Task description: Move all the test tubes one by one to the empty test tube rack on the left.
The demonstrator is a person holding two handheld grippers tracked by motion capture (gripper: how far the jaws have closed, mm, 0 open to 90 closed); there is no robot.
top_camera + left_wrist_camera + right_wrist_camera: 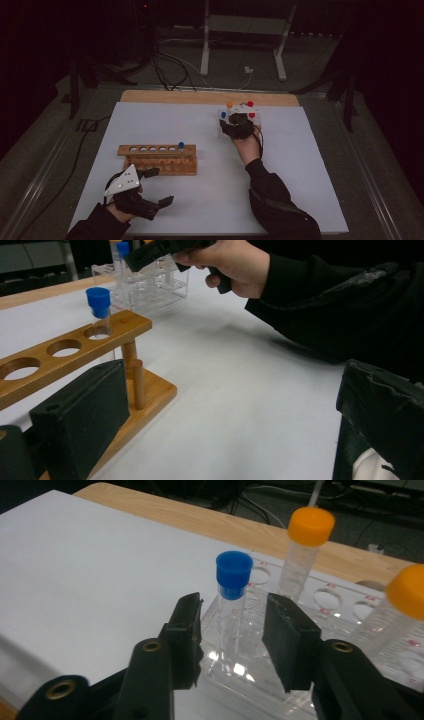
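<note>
Tubes are apparently being moved from the clear plastic rack (239, 120) near the table's far edge to the wooden rack (157, 159) toward its near-left corner, and the job looks barely begun: one blue-capped tube (181, 146) is standing in the wooden rack's rightmost hole, while the other holes are sitting empty. The right gripper (233, 625) is bracketing a second blue-capped tube (232, 592) in the clear rack, its jaws narrowed to either side of the tube's body below the cap; a sliver of gap seems to remain, so the pads are probably not pressing yet. Orange-capped tubes (308, 540) and red-capped ones (250, 104) are waiting in the same rack. The left gripper (154, 186) is hovering by the wooden rack's near side with its jaws wide and nothing between them. A white sheet (160, 125) is covering the wooden table (200, 97), whose bare strip is showing along the far edge. The room beyond is lying dim, with cables (170, 70) trailing across grey floor and a white stand's legs (242, 45) behind.
</note>
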